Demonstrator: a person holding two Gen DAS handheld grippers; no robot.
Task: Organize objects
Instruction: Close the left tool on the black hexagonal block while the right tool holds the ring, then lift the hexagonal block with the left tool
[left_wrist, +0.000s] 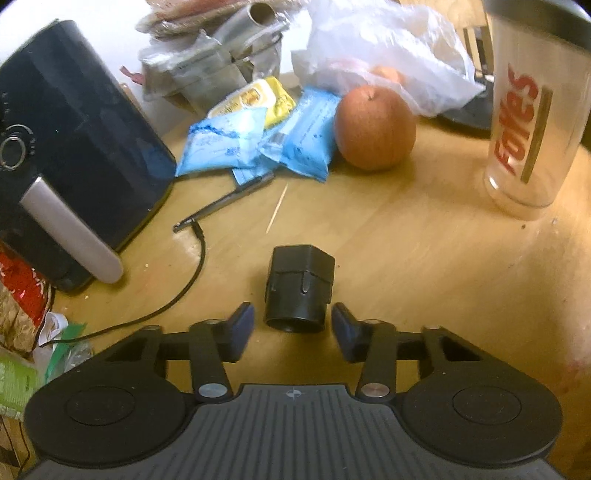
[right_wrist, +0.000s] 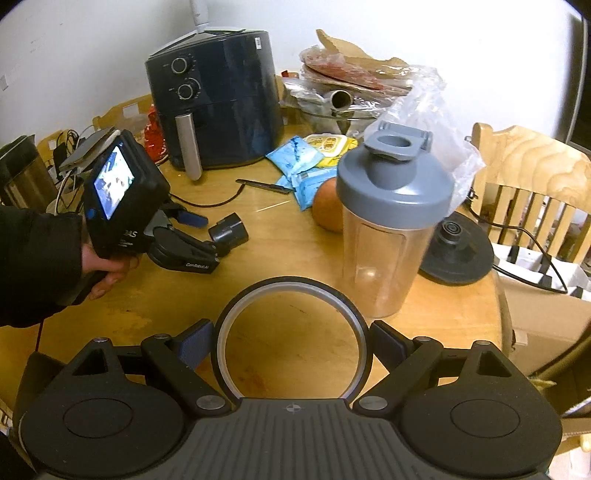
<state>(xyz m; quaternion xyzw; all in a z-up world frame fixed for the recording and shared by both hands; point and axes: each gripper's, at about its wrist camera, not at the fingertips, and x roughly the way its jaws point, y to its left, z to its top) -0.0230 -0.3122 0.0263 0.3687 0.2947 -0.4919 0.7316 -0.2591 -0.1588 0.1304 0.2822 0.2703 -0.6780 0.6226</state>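
left gripper (left_wrist: 292, 326) jaws apart, black adapter (left_wrist: 299, 290) between fingertips, untouched. right gripper (right_wrist: 291, 341) clamped on black ring (right_wrist: 291, 291).

Bench (left_wrist: 406, 236): pale wood, smooth with a dull sheen, grain showing; air fryer (right_wrist: 221, 96): glossy dark plastic with a brushed-metal handle; small black adapter (left_wrist: 299, 288): matt plastic. Shaker bottle (right_wrist: 384, 243): clear, slightly cloudy plastic under a matt grey plastic lid; wipe packets (left_wrist: 221, 144): shiny blue film; bag (left_wrist: 384, 51): thin, crinkled translucent plastic; fruit (left_wrist: 375, 127): dull, finely speckled skin. Ring (right_wrist: 291, 339) between the pads of the right hand-held gripper (right_wrist: 291, 345): smooth black rim with a pale inner band; chair (right_wrist: 532, 177): bare light wood.
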